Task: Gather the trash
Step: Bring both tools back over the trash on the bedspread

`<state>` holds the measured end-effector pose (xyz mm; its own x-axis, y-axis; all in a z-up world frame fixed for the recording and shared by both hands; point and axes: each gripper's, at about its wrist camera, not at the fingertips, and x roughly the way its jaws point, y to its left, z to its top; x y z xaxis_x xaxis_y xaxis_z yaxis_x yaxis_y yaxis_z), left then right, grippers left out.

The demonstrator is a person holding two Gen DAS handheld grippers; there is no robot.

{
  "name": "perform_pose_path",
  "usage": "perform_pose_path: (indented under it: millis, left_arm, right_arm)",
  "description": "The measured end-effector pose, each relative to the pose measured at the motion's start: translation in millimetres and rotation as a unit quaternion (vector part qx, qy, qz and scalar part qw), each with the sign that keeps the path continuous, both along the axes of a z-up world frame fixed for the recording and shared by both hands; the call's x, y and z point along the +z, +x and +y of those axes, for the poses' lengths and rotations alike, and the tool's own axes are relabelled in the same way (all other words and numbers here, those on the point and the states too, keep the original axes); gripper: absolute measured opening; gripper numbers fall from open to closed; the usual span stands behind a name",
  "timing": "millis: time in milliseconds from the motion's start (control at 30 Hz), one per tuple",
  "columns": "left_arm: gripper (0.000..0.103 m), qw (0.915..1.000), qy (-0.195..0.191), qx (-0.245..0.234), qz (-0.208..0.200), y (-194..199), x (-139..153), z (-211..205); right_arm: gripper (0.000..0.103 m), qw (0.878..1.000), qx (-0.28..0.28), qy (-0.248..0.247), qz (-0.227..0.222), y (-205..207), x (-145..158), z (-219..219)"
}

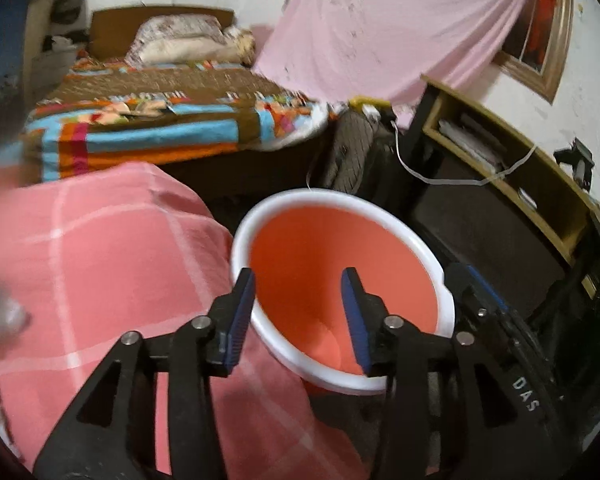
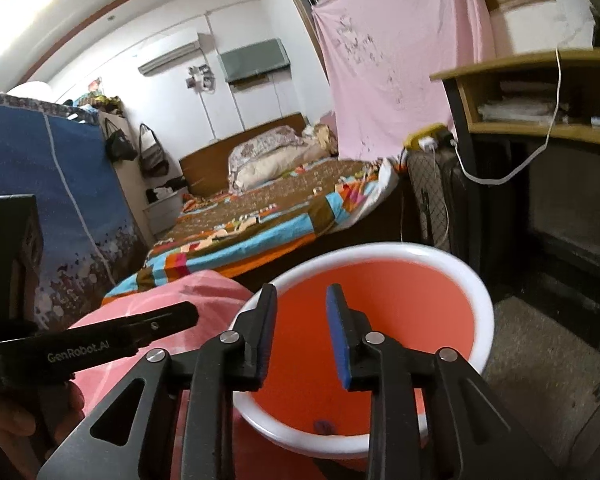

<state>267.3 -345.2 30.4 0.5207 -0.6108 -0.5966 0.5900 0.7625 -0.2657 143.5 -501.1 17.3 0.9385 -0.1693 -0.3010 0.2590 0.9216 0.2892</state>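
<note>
Orange inside with a white rim, the trash bin [image 1: 342,280] stands just beside the pink checked cloth [image 1: 112,264], and a small dark scrap [image 2: 325,426] lies at its bottom in the right wrist view. Both the left tongs [image 1: 298,312] and the right tongs [image 2: 302,332] hang above the bin's mouth, each spread partly open with nothing between the blue pads. Beyond the bin lie the bed [image 2: 268,216] with its striped cover, a pink curtain [image 2: 392,60] and a wooden shelf [image 2: 540,96] at the right.
</note>
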Motion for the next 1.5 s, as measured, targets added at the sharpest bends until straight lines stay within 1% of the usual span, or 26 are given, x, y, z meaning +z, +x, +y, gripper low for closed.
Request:
perform_pose_path:
  millis: [33,167,200,233,300,367,400,433,467,500,567,600,667,767,867,1100,1167,1333,1500]
  left_arm:
    - [0.031,0.9999,-0.005,0.008,-0.010,-3,3,6]
    - [0.042,0.9977,-0.023,0.043,-0.046,-17,17,35]
    - [0.047,0.9968,-0.026,0.052,-0.056,-19,20,42]
    - [0.049,0.9953,-0.028,0.063,-0.068,-24,23,50]
    - [0.063,0.9902,-0.036,0.090,-0.100,-34,32,69]
    - [0.071,0.9850,-0.045,0.111,-0.125,-42,39,87]
    - [0.076,0.9822,-0.050,0.120,-0.135,-46,43,97]
    - [0.080,0.9794,-0.054,0.129,-0.145,-50,45,107]
    - [0.087,0.9768,-0.056,0.138,-0.154,-54,47,116]
    - [0.088,0.9709,-0.058,0.157,-0.172,-61,50,128]
    - [0.088,0.9637,-0.060,0.174,-0.193,-71,52,146]
    - [0.088,0.9614,-0.058,0.181,-0.199,-75,52,152]
    - [0.088,0.9550,-0.052,0.200,-0.213,-84,52,169]
    - [0.088,0.9483,-0.050,0.221,-0.222,-94,51,194]
    - [0.088,0.9419,-0.051,0.243,-0.227,-102,48,219]
    - [0.088,0.9280,-0.038,0.277,-0.247,-117,40,261]
    - [0.088,0.9246,-0.037,0.286,-0.248,-118,38,273]
    - [0.088,0.9205,-0.035,0.299,-0.249,-115,35,299]
    - [0.088,0.9214,-0.028,0.292,-0.255,-106,34,315]
  right_arm:
    - [0.034,1.000,0.000,-0.006,-0.008,-2,3,3]
    - [0.042,0.999,0.000,-0.029,-0.042,-11,19,17]
    - [0.046,0.998,0.000,-0.034,-0.049,-12,23,20]
    - [0.047,0.998,0.002,-0.040,-0.057,-14,27,25]
    - [0.049,0.996,0.006,-0.053,-0.069,-16,34,35]
    - [0.059,0.995,0.011,-0.064,-0.079,-18,40,46]
    - [0.075,0.994,0.014,-0.067,-0.087,-20,43,51]
    - [0.084,0.993,0.016,-0.068,-0.093,-21,45,54]
    - [0.085,0.992,0.023,-0.068,-0.104,-23,48,61]
    - [0.086,0.992,0.028,-0.069,-0.107,-23,49,64]
    - [0.089,0.990,0.042,-0.079,-0.111,-24,55,77]
    - [0.092,0.989,0.047,-0.085,-0.113,-24,57,82]
    - [0.102,0.986,0.058,-0.097,-0.123,-26,61,95]
    - [0.103,0.981,0.076,-0.105,-0.145,-32,65,115]
    - [0.103,0.975,0.098,-0.121,-0.159,-36,65,136]
    - [0.103,0.960,0.139,-0.166,-0.176,-37,66,181]
    - [0.103,0.959,0.149,-0.168,-0.174,-33,66,191]
    - [0.103,0.959,0.160,-0.171,-0.162,-23,64,211]
    - [0.103,0.960,0.163,-0.171,-0.152,-11,61,230]
